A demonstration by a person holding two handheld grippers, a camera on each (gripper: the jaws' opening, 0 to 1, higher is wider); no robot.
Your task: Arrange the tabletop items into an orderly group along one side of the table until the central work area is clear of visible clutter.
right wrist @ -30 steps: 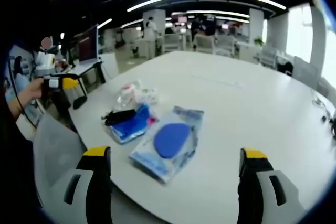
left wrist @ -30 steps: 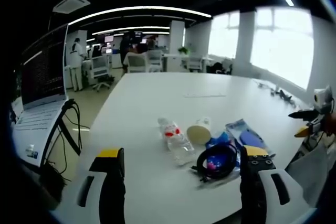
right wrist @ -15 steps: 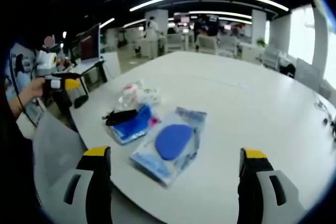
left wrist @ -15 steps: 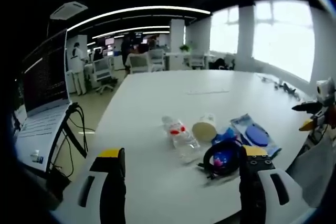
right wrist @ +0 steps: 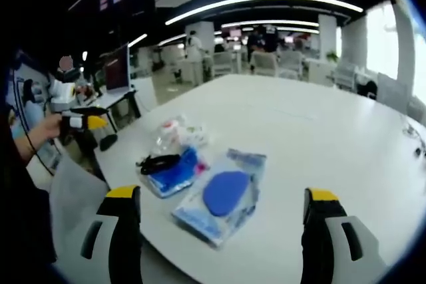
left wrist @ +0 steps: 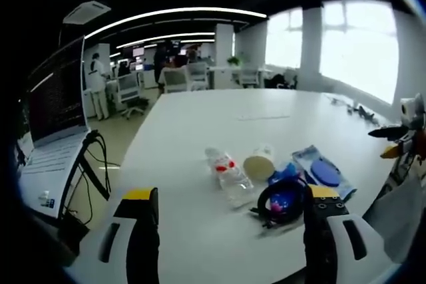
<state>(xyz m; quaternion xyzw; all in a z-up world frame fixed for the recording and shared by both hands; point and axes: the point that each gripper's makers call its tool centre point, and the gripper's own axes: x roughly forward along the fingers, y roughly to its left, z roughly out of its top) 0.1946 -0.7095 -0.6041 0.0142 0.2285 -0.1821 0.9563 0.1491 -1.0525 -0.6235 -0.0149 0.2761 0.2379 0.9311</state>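
Entry: tabletop items, pre-grasp survey.

Left hand-held gripper: mine, jaws spread wide with nothing between them, poised over the near edge of the worktop. Against the view of a second ago the items sit a little further toward 3 o'clock and slightly higher; I judge this a small swing of my hand, not a shift of the items.

Right hand-held gripper: mine, jaws likewise wide apart and empty. Its view has tipped slightly compared with a second ago, so the cluster reads a touch lower and nearer; again camera motion only.

Items, left gripper view:
- Clear plastic bottle, lying on its side, red-marked label, at 12 o'clock from my jaws.
- Pale cup, tipped over, mouth toward me, just beside the bottle at its 3 o'clock.
- Black cord loop resting on a blue packet, near my right-hand jaw.
- Clear pouch with blue oval pad, at 2 o'clock, next to the packet.

Background: laptop on a stand at 9 o'clock, off the worktop; a person standing far back.

Status: nothing has been touched in the last second; all four items lie clustered near one edge, loosely and askew. My judgement: the task stands at its opening, with the only change being my aim settling on the cluster. The far worktop is bare white, so tidying this one group looks like most of the work.
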